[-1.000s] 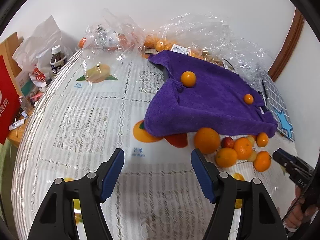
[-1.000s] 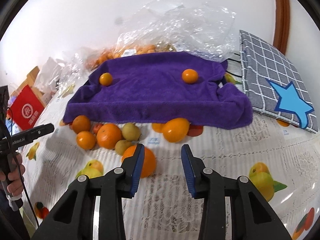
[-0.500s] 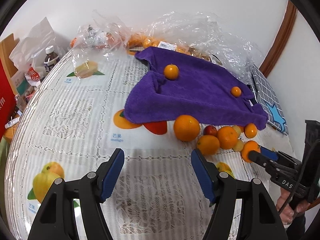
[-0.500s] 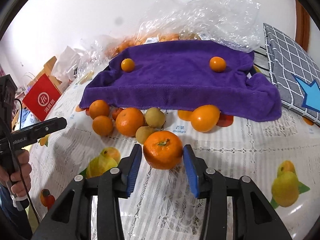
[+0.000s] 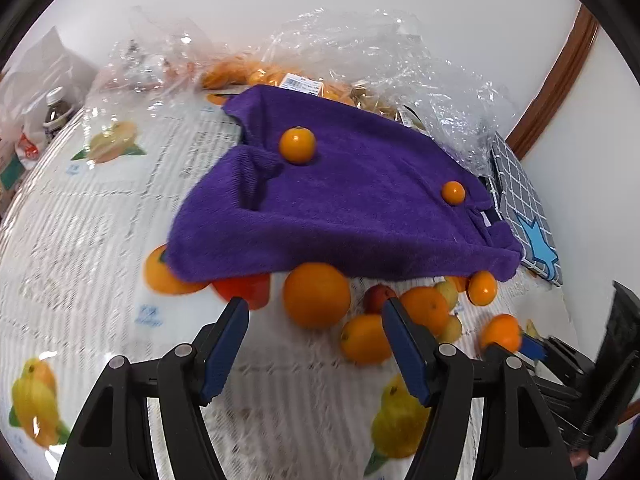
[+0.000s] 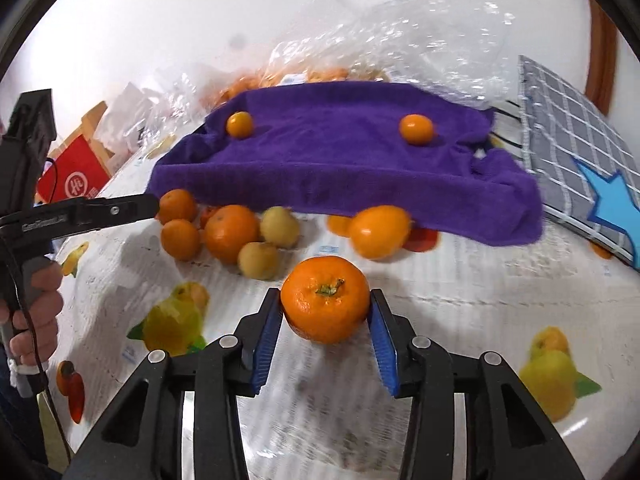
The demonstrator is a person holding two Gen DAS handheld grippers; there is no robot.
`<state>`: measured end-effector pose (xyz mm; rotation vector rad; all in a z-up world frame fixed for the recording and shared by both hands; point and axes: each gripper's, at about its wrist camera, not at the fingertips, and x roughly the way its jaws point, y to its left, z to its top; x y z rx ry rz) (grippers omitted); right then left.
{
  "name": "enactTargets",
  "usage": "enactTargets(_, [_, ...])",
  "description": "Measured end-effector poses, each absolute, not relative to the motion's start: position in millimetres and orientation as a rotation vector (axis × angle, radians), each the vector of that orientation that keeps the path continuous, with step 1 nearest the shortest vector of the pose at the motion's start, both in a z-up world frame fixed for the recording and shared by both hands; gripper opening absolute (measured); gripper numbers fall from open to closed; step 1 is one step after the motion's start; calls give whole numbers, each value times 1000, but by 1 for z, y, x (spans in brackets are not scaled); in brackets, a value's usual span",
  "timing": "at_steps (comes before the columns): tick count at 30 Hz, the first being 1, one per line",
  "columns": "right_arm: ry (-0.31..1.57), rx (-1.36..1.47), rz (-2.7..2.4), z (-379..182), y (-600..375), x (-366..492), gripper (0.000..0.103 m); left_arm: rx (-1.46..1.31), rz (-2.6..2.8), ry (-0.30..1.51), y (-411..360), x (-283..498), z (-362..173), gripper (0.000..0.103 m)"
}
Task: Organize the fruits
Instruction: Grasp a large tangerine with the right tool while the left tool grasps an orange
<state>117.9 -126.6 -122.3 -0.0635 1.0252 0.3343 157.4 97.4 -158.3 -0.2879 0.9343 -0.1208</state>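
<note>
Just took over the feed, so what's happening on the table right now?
A person is sorting fruit with two handheld grippers. The right gripper is shut on a mandarin, stem facing the camera, just in front of the loose fruit pile. The left gripper is open and empty, aimed at a big orange by the edge of the purple towel. Two small oranges already sit on the towel.

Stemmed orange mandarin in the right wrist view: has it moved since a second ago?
Yes. The stemmed orange mandarin went from beside the fruit pile into the right hand-held gripper, farther from the purple towel.
</note>
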Motion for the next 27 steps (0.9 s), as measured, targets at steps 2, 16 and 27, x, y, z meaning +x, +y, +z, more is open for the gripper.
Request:
enactTargets(2, [1018, -54, 319, -120, -135, 116, 43, -280, -116, 943, 94, 163, -163, 60])
enactTargets(16, [951, 24, 273, -102, -163, 120, 43, -240, -133, 905, 96, 160, -167, 38])
enactTargets(27, [858, 31, 181, -79, -171, 152, 43, -243, -107, 749, 112, 178, -117, 38])
